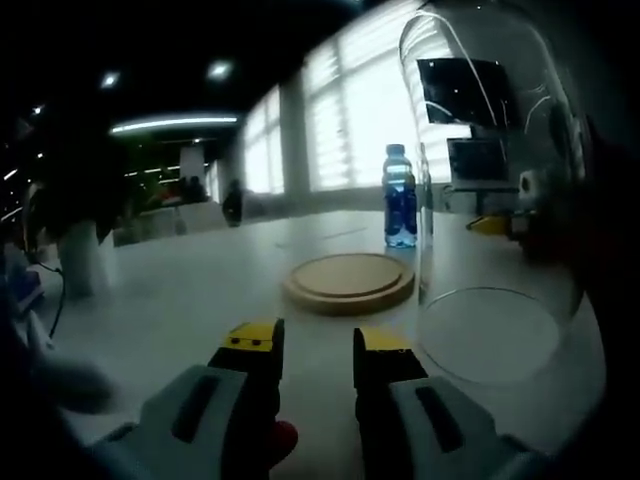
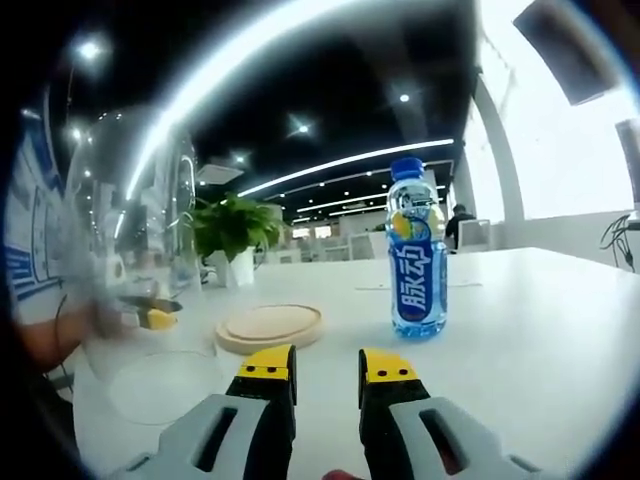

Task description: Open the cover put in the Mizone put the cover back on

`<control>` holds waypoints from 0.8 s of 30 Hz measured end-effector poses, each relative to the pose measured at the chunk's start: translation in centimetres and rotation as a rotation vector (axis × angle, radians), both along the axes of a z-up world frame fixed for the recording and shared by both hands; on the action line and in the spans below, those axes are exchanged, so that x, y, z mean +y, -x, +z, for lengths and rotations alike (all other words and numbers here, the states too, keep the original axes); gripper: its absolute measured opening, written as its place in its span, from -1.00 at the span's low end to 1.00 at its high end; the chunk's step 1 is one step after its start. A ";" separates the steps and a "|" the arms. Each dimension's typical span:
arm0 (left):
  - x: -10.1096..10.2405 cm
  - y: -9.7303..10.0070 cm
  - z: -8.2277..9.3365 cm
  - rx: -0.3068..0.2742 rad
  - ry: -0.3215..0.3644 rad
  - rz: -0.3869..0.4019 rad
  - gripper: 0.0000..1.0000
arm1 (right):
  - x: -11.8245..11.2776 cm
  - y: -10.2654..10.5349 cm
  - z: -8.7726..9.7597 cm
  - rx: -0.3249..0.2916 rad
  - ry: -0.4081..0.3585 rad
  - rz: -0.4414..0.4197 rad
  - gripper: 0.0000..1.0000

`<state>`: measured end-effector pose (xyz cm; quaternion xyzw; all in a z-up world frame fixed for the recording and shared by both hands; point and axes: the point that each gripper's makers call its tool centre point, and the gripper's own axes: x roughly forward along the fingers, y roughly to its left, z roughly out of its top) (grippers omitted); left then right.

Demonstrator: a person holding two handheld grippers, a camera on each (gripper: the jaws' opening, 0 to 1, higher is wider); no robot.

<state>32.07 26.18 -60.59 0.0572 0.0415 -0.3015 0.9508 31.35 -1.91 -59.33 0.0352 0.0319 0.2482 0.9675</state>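
With the glass cover [image 1: 495,190] off at frame right, both the left gripper [image 1: 318,350] and right gripper [image 2: 327,370] stood released and empty; the Mizone bottle [image 2: 417,250], right of centre, wanted a low, upright grasp onto the wooden base [image 2: 271,326].

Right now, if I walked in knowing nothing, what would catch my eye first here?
Probably the blue Mizone bottle, upright on the white table beyond the right tongs, which are open. Next, the tall clear glass cover, seemingly lifted just above the table beside the round wooden base, which sits bare ahead of the left tongs. A potted green plant stands farther back.
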 end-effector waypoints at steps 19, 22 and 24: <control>0.1 -0.1 -0.1 0.001 -0.001 0.007 -0.58 | -0.8 -0.1 1.3 -0.034 -0.021 -0.054 -0.65; 0.1 -0.1 -0.1 0.002 -0.002 0.007 -0.58 | -0.8 -0.3 1.9 -0.042 -0.009 -0.058 -0.65; 0.1 -0.1 -0.2 0.002 -0.007 0.007 -0.58 | -0.7 -0.5 2.6 -0.051 -0.002 -0.058 -0.65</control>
